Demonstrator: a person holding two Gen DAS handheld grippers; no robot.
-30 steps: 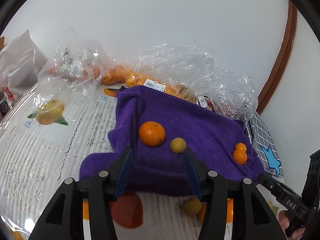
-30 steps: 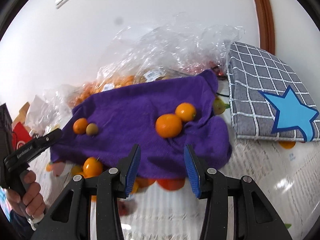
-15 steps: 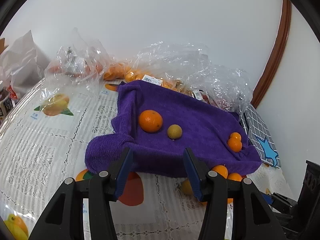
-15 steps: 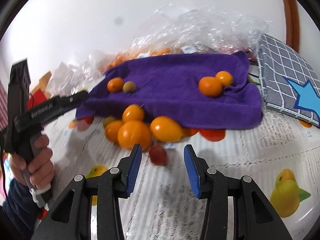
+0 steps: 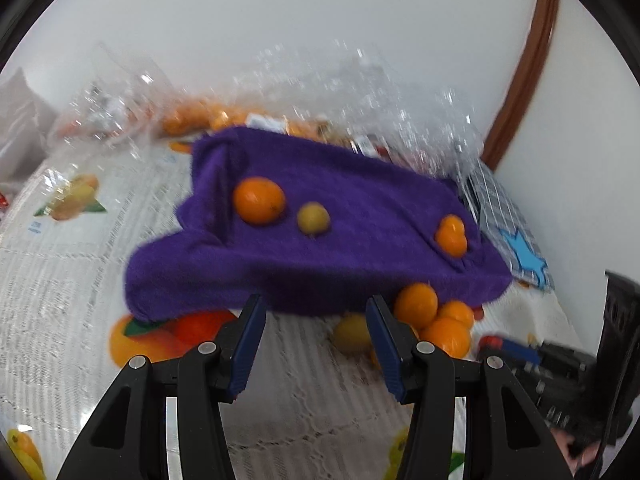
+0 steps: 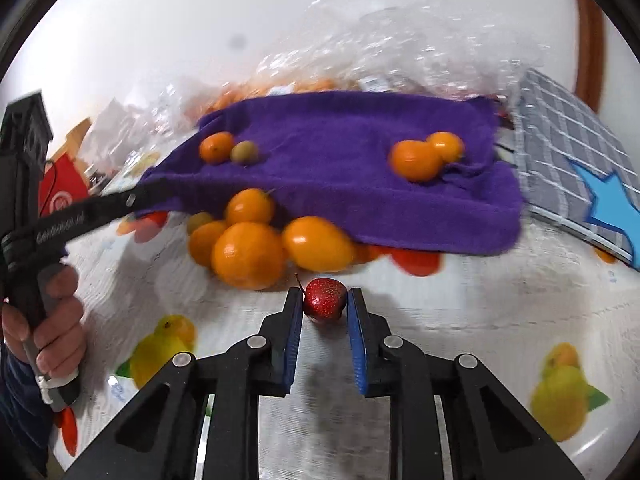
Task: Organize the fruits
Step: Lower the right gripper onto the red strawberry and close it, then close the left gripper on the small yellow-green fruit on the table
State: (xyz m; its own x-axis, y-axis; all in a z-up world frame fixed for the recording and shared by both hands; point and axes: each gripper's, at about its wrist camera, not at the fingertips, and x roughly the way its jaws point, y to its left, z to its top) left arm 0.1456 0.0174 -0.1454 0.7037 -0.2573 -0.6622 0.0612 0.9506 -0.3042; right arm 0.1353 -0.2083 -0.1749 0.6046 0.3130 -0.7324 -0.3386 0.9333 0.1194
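The right gripper (image 6: 323, 303) is low over the table, its blue-padded jaws narrowed onto a small red fruit (image 6: 325, 298) that both pads touch. The left gripper (image 5: 316, 320) hovers with its jaws wide apart and nothing between them. In the right wrist view, the person's left hand (image 6: 48, 320) grips the left tool's handle at the near left edge.

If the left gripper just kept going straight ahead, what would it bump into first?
Most likely the near edge of the purple towel, straight ahead of the open left gripper; only bare tablecloth lies before it, though depth is uncertain.
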